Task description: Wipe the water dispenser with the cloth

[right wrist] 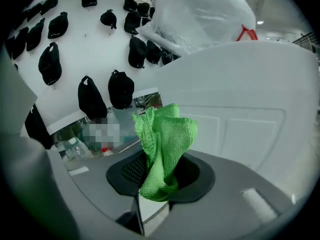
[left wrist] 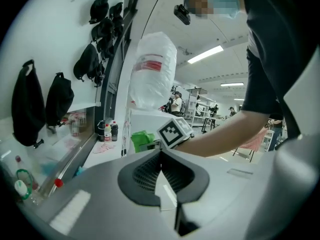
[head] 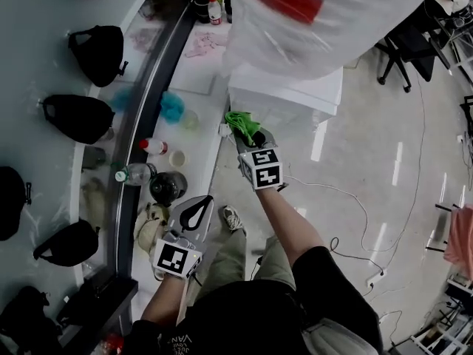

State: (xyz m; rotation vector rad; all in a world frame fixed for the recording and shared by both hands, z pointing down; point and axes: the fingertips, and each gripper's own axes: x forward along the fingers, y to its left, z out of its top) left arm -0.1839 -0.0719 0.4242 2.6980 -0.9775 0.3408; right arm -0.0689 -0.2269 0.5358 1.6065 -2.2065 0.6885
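The white water dispenser stands beside the counter, its big bottle wrapped in clear plastic on top. My right gripper is shut on a bunched green cloth, held against the dispenser's lower front corner. In the right gripper view the cloth sticks up from the shut jaws, with the dispenser's white panel close behind it. My left gripper hangs back near the counter edge, shut and empty. The left gripper view shows the dispenser, the cloth and my right arm.
The white counter on the left carries several bottles, a dark kettle, a blue cloth and a pink rag. Black bags hang on the wall. A cable runs over the glossy floor; an office chair stands behind.
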